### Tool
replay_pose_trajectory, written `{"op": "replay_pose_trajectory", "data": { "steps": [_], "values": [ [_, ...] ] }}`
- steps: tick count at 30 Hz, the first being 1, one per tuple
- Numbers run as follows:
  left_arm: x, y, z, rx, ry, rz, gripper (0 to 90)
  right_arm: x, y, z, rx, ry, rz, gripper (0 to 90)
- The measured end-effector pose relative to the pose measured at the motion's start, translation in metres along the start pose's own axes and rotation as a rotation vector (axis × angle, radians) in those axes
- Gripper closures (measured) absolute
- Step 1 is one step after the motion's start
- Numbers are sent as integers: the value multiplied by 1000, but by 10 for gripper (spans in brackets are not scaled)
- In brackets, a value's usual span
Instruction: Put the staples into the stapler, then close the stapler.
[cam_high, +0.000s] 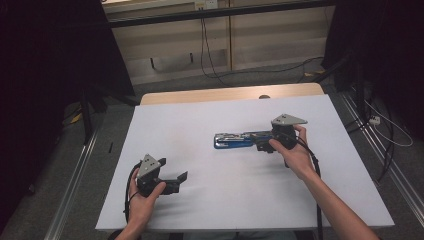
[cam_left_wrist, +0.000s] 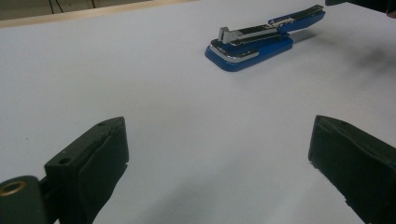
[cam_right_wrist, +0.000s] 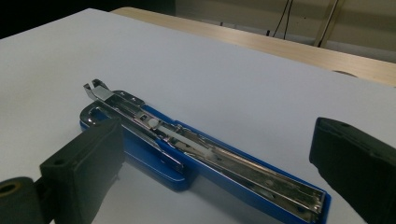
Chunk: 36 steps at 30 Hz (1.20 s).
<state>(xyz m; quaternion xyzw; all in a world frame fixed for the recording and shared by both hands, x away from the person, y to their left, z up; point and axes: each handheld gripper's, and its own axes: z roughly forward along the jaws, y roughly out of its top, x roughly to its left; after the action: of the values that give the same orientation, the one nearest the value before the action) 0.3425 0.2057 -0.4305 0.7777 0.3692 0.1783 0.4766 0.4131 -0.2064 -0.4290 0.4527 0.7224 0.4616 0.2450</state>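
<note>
Stapler (cam_high: 235, 140): blue, opened out flat on the white worktop (cam_high: 200, 200).
Left claw (cam_high: 177, 181): spread wide, nothing held.
Right claw (cam_right_wrist: 219, 154): spread wide over the stapler.

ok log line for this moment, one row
left gripper: open, idle over table | right gripper: open, at blue stapler's rear end | stapler: opened, lying flat

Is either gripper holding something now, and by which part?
Nothing is held. The left gripper is open over bare table; the right gripper is open around the blue stapler, not closed on it.
</note>
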Motion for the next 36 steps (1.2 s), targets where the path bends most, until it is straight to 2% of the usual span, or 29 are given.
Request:
{"op": "replay_pose_trajectory", "data": {
  "steps": [2,7,10,12,14,16,19,22,24,27,29,31,35,36],
  "values": [
    [-1,0,0,3,2,3,52,-1,-1,-4,-6,0,14,31],
    [-2,0,-1,2,1,13,52,-2,-6,-13,-20,-26,-1,31],
    [-2,1,-2,0,3,15,52,-4,-10,-17,-21,-10,26,27],
    [-1,1,-2,-2,2,14,52,-4,-13,-20,-22,-30,0,27],
    [-1,1,-2,-1,4,13,52,-5,-15,-22,-26,-32,15,26],
    [-1,1,-3,-3,-2,16,52,-6,-17,-24,-24,-46,7,26],
    [-1,0,-3,-3,0,14,52,-7,-19,-26,-26,-55,16,26],
    [0,1,-3,-5,12,17,55,-5,-18,-27,-35,-36,59,26],
    [0,0,-3,-5,15,12,55,-2,-17,-29,-31,-44,24,26],
    [2,0,-2,3,19,9,54,0,-19,-31,-34,-48,29,25],
    [2,0,-1,1,7,-3,51,0,-21,-32,-34,-60,14,25],
    [1,0,0,-3,0,-4,47,0,-24,-33,-36,-51,24,25],
    [-1,2,2,3,2,-5,48,0,-31,-31,-22,-39,-4,25],
    [-1,2,3,-1,-8,-21,48,0,-32,-31,-14,-40,-5,24]
  ]
}}
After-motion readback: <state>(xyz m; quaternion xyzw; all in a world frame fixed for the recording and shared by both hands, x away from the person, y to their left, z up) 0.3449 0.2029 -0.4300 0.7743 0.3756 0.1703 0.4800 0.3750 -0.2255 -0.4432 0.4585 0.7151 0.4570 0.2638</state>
